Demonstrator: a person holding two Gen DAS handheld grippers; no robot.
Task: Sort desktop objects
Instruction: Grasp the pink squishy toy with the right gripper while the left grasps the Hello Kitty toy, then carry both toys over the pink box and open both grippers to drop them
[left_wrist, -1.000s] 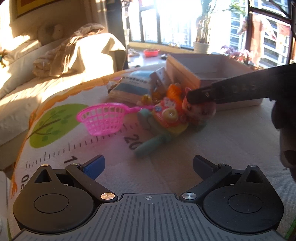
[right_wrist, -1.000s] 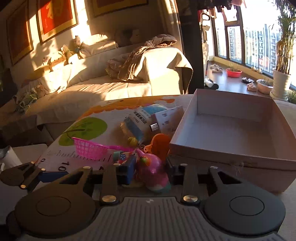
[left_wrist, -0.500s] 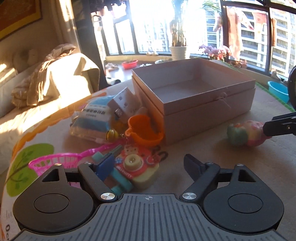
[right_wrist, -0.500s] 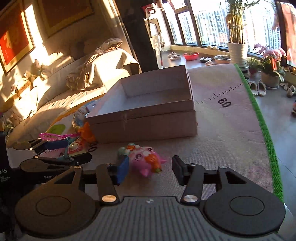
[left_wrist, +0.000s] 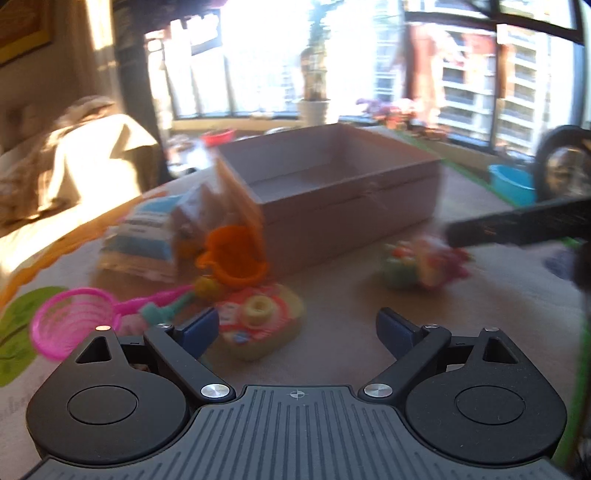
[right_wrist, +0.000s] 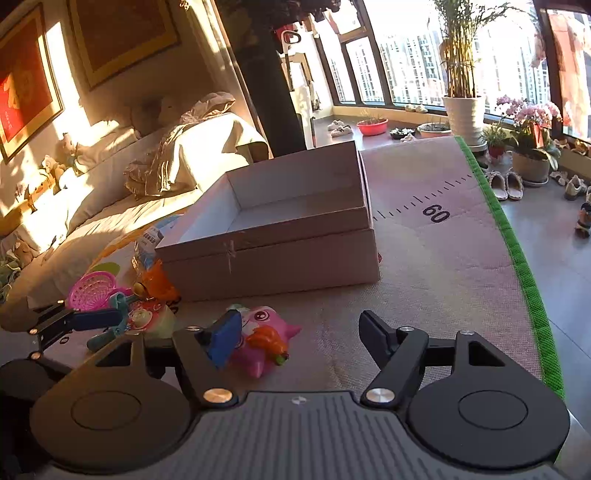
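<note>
My right gripper (right_wrist: 299, 336) hovers low over the mat, its jaws opening. A pink pig toy (right_wrist: 266, 332) lies on the mat between them, against the left finger and free of the right one. The pig (left_wrist: 424, 262) also shows in the left wrist view, in front of the open cardboard box (left_wrist: 332, 192). My left gripper (left_wrist: 295, 328) is opening too. A red and yellow toy camera (left_wrist: 258, 321) sits between its fingers, close to the left pad, with a wide gap on the right.
A pink net scoop (left_wrist: 70, 317), an orange cup (left_wrist: 232, 258) and a blue packet (left_wrist: 147, 232) are piled left of the box (right_wrist: 280, 229). The mat's green edge (right_wrist: 517, 266) runs along the right. A sofa stands behind.
My right gripper carried the pink pig from the pile to the mat in front of the box and spread its jaws off it. My left gripper moved in over the toy camera.
</note>
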